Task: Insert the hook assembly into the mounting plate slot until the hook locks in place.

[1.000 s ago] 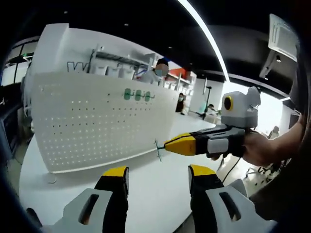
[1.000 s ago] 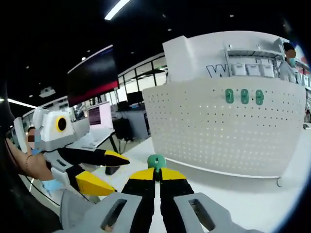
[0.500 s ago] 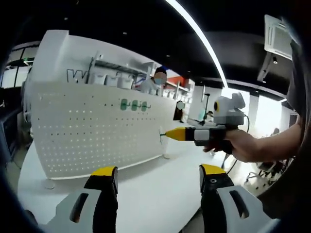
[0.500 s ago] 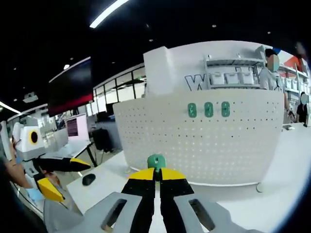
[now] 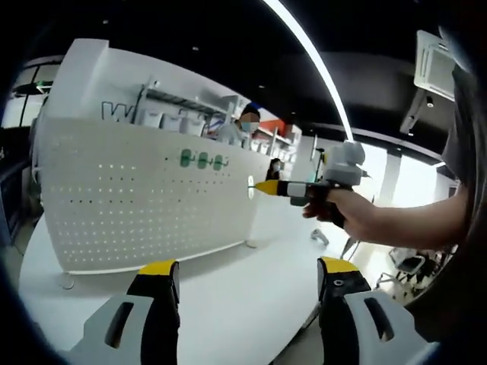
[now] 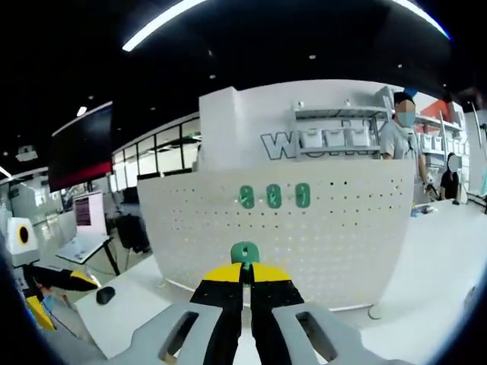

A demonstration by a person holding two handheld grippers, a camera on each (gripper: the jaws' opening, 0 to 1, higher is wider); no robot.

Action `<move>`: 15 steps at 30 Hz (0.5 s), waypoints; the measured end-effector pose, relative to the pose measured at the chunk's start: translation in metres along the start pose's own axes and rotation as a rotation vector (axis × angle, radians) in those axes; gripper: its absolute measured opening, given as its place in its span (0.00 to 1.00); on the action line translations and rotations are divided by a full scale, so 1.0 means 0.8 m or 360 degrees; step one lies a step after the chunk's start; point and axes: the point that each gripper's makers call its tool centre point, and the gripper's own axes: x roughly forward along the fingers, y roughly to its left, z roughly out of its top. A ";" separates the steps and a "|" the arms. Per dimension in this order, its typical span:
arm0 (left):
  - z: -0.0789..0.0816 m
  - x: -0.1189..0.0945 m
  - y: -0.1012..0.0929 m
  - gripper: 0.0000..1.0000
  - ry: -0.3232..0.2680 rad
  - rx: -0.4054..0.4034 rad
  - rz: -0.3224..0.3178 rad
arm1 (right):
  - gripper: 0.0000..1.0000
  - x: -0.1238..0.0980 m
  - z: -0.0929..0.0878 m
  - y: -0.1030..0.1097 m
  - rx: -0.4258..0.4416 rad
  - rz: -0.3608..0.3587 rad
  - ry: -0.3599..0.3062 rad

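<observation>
A white perforated mounting plate (image 5: pixel 144 198) (image 6: pixel 304 228) stands upright on the white table, with three green hooks (image 5: pixel 202 160) (image 6: pixel 274 196) hung in its upper part. My right gripper (image 6: pixel 245 266) is shut on a green hook assembly (image 6: pixel 245 253), held in front of the plate and below the hung hooks. In the left gripper view that same gripper (image 5: pixel 262 186) reaches in from the right in a person's hand (image 5: pixel 354 217), with the hook (image 5: pixel 251 186) at its tip near the plate's right edge. My left gripper (image 5: pixel 247 274) is open and holds nothing, low over the table.
The white table (image 5: pixel 228 296) runs under the plate. A dark mouse (image 6: pixel 106 294) lies at the table's left end in the right gripper view. People stand behind the plate, near a white wall with shelves (image 6: pixel 335 137). Desks and chairs lie beyond.
My right gripper has risen and moved toward the plate's right edge, carrying the hook. The plate has swung toward the middle of the right gripper view. My left gripper stays open.
</observation>
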 end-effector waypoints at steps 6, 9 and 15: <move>-0.013 0.004 -0.008 0.80 0.0075 0.0100 -0.0054 | 0.00 0.013 0.011 -0.039 0.0028 -0.0085 -0.0039; -0.014 0.005 -0.013 0.85 0.0062 0.0112 -0.0074 | 0.00 0.017 0.018 -0.052 0.0036 -0.0120 -0.0062; -0.017 0.008 -0.014 0.85 0.0050 0.0099 -0.0072 | 0.00 0.026 0.030 -0.079 0.0007 -0.0187 -0.0098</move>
